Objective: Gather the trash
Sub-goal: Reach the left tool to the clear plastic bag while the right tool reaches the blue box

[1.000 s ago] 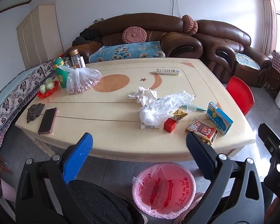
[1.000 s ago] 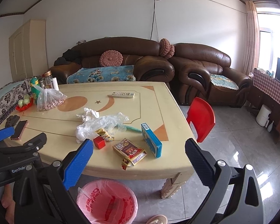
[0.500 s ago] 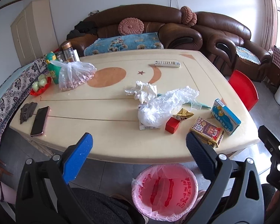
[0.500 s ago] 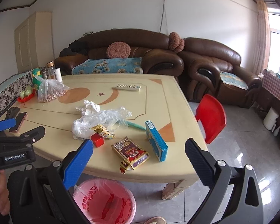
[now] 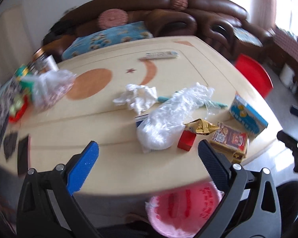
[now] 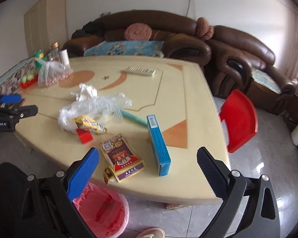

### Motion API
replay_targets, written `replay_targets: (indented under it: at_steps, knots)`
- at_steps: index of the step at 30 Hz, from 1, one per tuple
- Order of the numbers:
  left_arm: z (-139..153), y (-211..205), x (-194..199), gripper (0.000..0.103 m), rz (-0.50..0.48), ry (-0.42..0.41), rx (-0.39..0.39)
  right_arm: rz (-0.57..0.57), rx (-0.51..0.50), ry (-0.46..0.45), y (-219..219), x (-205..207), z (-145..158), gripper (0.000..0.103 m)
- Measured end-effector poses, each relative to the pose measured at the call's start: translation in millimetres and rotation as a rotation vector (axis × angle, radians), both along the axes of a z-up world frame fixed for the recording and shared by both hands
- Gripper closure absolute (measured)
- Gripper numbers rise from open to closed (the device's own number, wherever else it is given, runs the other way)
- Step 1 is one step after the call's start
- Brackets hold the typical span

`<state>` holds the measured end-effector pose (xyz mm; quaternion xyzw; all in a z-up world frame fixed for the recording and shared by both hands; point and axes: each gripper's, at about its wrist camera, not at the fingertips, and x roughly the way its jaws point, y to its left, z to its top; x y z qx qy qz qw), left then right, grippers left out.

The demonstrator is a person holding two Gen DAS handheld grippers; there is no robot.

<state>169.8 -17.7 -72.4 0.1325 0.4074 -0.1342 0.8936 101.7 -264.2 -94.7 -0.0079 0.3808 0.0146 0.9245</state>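
Observation:
On the cream table (image 5: pixel 113 158) lie a crumpled white tissue (image 5: pixel 137 98), a clear plastic bag (image 5: pixel 168 117), a gold snack wrapper (image 5: pixel 201 128), a small red box (image 5: pixel 186 141), a card pack (image 5: pixel 230 138) and a blue carton (image 5: pixel 248 117). My left gripper (image 5: pixel 148 150) hangs open above the table's near edge, just short of the plastic bag. My right gripper (image 6: pixel 148 155) is open too, hovering over the card pack (image 6: pixel 121 156) and blue carton (image 6: pixel 159 146). A bin with a pink liner (image 5: pixel 186 208) stands on the floor below the table edge.
A remote (image 6: pixel 139 71), a bag of nuts (image 6: pixel 51 74), bottles (image 6: pixel 55 53) and a red fruit dish (image 6: pixel 27 80) sit at the far side. A phone (image 5: pixel 22 154) lies at the left. A red chair (image 6: pixel 238 119) and brown sofas (image 6: pixel 188 35) flank the table.
Both grippers have moved forward and over the table, so the trash looks larger and closer. The left view is blurred by motion. Both stay open and empty.

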Motion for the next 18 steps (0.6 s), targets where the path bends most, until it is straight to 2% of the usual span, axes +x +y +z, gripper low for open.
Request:
replay_targets:
  at_steps: [6, 12, 16, 18]
  knots:
    - [-28, -16, 23, 0.005, -0.137, 0.035, 0.081, 0.055, -0.026, 0.011, -2, 22, -13, 0.007]
    - [-40, -15, 34, 0.005, -0.239, 0.070, 0.042, 0.089, -0.013, 0.050, 3, 43, -28, 0.007]
    - [-46, -17, 39, 0.005, -0.299, 0.035, 0.069, 0.082, 0.023, 0.066, -2, 51, -36, 0.007]
    - [-47, -15, 43, 0.005, -0.326, 0.026, 0.054, 0.075, 0.047, 0.068, -5, 56, -40, 0.007]
